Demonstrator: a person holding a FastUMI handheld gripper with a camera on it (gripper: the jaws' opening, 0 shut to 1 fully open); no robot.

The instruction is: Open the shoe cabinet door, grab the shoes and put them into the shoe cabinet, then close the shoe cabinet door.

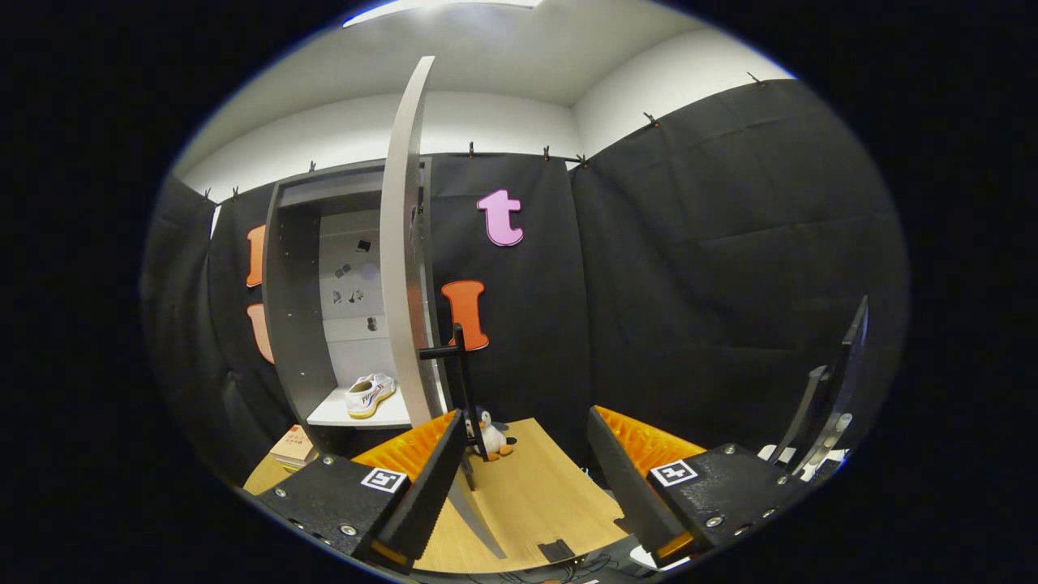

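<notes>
My gripper (525, 474): its two fingers stand wide apart with nothing between them, above the table.
Table (535, 495): a light wooden top running ahead between and beyond my fingers.
Door (403, 268): the tall pale grey cabinet door, swung open and seen nearly edge-on, rising at about 11 o'clock from my left finger; its lower edge runs down just beside that finger's inner side.
Handle (448, 350): a dark bar standing off the door's edge, just above my left fingertip.
Cabinet (293, 324): a dark grey upright shoe cabinet with a paler back panel, open, beyond the door at 10 o'clock.
Shoe (370, 395): a white sneaker with a yellowish sole, lying on the cabinet's white lower shelf, just left of the door.
Toy (491, 438): a small black and white penguin figure with orange feet, on the table just ahead of my left fingertip, at 12 o'clock.
Box (293, 448): a small cardboard carton at the cabinet's foot, at 9 o'clock from my left finger.
Monitor (827, 397): a dark flat screen seen edge-on, at 3 o'clock beyond my right finger.
</notes>
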